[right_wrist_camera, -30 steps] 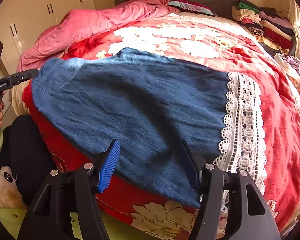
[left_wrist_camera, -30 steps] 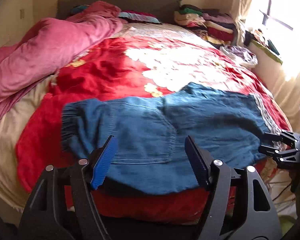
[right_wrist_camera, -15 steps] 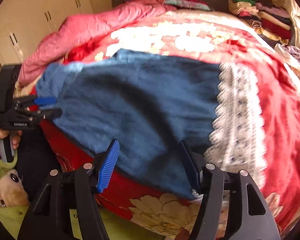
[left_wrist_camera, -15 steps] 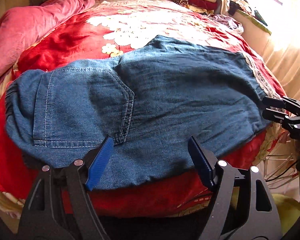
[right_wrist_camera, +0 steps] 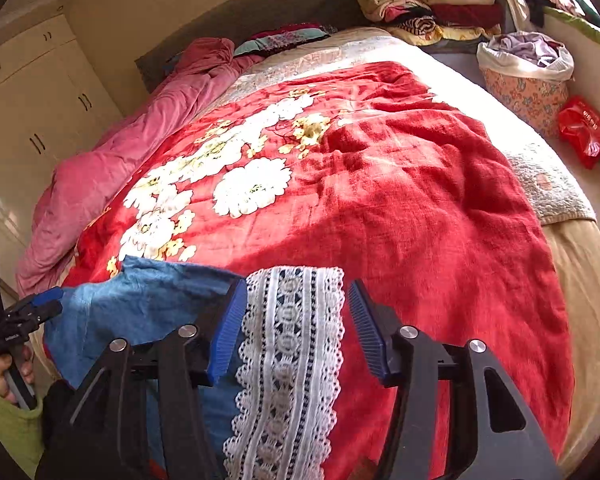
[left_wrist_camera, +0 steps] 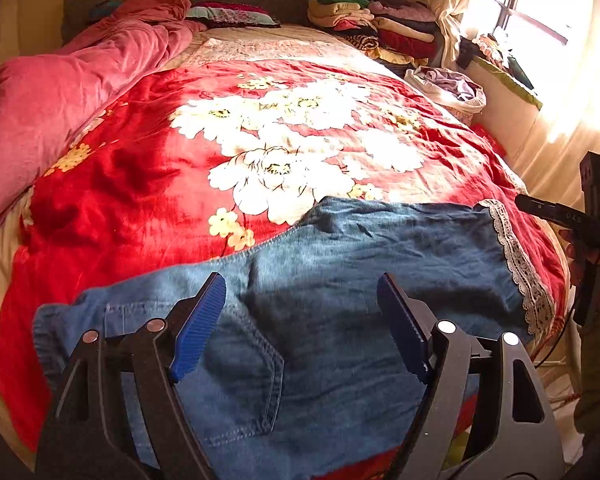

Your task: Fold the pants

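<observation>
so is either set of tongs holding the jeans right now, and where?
Nothing held. Left tongs open over the denim pants; right tongs straddle the lace hem, closing in, pads not pressing.

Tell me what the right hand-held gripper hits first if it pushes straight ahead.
Most likely the white lace hem of the denim pants: it lies between the open fingers of the right hand-held gripper, untouched. Depth is unclear.

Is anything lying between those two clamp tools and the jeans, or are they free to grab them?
Nothing visible blocks either one. The left gripper hangs open right over the jeans near the back pocket. The right gripper, jaws just closing but not pinching, frames the lace hem. Only the red blanket lies beneath.
</observation>
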Demonstrator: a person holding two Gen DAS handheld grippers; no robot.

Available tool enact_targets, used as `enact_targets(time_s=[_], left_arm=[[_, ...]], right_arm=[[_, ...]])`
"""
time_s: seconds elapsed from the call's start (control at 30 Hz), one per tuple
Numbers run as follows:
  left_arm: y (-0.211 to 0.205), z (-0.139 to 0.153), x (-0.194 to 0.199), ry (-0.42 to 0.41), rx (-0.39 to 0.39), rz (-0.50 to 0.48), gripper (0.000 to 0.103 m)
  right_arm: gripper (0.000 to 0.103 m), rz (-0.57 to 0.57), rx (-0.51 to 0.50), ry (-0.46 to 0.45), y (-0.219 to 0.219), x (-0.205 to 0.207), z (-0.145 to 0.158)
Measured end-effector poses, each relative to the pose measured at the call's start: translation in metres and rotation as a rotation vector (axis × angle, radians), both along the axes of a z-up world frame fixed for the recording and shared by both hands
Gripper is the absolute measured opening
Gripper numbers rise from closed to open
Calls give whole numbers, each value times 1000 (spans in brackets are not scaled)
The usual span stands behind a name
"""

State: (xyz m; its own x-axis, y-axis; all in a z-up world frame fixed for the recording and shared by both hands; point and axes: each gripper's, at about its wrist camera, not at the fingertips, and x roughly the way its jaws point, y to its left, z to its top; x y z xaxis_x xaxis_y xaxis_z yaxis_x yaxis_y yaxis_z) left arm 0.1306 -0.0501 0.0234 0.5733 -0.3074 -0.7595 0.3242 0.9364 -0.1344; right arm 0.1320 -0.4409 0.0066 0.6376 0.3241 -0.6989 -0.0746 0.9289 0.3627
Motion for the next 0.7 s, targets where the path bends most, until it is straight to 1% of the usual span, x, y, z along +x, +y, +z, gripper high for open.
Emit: enact_targets(time_s=[0.07, 0.17, 0.27, 0.33, 0.4, 0.47, 0.5, 0.53, 0.57, 0.6, 0.63, 0.7], left_arm=[[-8, -4, 11, 12, 10, -11, 70], [-21, -13, 29, 35, 4, -30, 70], [-33, -26, 51, 63, 3, -37, 70], [-38, -34, 63, 76, 5, -44, 70], [-42, -43, 78, 90, 7, -45, 70], [-42, -54, 91, 122, -11, -37, 70], [-42, -60, 98, 145, -35, -33, 70], [-44, -63, 100, 159, -51, -40, 66], [-46, -66, 102, 171, -66, -53, 58], [-49, -67, 101, 176, -82, -64, 38], [-51, -67, 98, 186, -114, -81, 23], [-52, -66, 94, 187, -137, -83, 8]], right_arm=[[46, 10, 7, 27, -3, 13, -8], [46, 32, 11, 69, -1, 30, -23], [46, 60, 32, 114, 2, 38, -41], [40, 83, 27, 113, 7, 38, -48], [28, 112, 20, 100, 12, 34, -48], [24, 132, 24, 75, 14, 28, -46], [21, 135, 23, 61, 14, 26, -45], [21, 140, 24, 42, 14, 22, -42], [20, 145, 26, 24, 14, 19, -39], [19, 150, 28, 2, 14, 14, -36], [19, 149, 23, -26, 13, 10, -31], [18, 135, 0, -71, 11, 5, -22]])
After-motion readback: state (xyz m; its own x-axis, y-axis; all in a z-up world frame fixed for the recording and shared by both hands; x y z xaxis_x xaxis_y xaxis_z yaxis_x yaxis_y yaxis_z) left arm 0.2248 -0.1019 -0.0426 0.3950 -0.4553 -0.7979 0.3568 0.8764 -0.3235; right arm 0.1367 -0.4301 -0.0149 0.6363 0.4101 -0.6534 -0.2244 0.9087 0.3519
